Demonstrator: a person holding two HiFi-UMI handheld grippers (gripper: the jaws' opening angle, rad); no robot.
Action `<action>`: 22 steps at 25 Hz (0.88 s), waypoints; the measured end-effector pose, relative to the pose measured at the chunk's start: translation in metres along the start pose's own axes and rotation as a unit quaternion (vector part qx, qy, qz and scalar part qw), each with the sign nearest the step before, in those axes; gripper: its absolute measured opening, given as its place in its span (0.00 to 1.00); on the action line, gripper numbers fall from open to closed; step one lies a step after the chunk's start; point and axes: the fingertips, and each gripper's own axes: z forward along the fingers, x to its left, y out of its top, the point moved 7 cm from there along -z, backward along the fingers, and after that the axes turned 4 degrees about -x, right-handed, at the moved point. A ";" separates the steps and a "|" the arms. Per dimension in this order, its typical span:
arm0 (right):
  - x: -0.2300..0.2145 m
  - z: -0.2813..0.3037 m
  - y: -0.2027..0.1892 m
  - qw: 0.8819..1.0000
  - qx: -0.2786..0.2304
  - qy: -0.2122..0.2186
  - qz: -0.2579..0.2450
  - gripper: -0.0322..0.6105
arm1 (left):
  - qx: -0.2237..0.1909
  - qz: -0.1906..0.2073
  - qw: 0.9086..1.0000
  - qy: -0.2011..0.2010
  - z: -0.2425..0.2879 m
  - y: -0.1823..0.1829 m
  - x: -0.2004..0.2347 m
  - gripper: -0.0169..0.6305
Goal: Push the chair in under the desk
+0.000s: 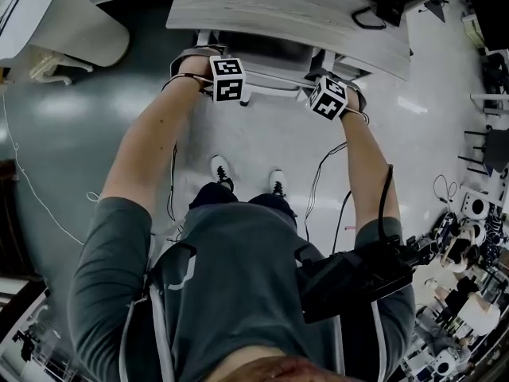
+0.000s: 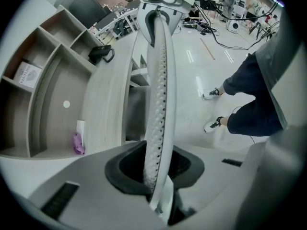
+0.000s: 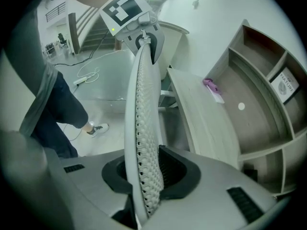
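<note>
Fingers of left gripper and right gripper sat part-closed, pinching chair backrest rim. Judged risk: thin mesh rim slipping out mid-push, or uneven push skewing it against desk edge.

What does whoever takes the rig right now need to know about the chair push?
Left gripper: shut on the top edge of the chair backrest.
Right gripper: shut on the same edge, further along.
Desk: straight ahead; the backrest is close to its front edge, with a gap showing.
Done: both grips set, seat looks to be under the desk.
Left: probably push until the backrest reaches the desk, then release.
</note>
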 end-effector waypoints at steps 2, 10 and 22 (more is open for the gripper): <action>-0.008 0.001 -0.001 1.000 0.003 -0.003 -0.002 0.20 | -0.007 0.003 1.000 0.006 0.003 0.001 0.006 0.16; -0.029 0.006 -0.004 0.999 0.006 -0.036 -0.005 0.21 | -0.024 0.001 1.000 0.008 0.007 0.002 0.027 0.17; -0.059 0.013 -0.006 0.996 0.010 -0.090 0.000 0.27 | -0.027 -0.001 0.999 0.022 0.018 0.005 0.054 0.17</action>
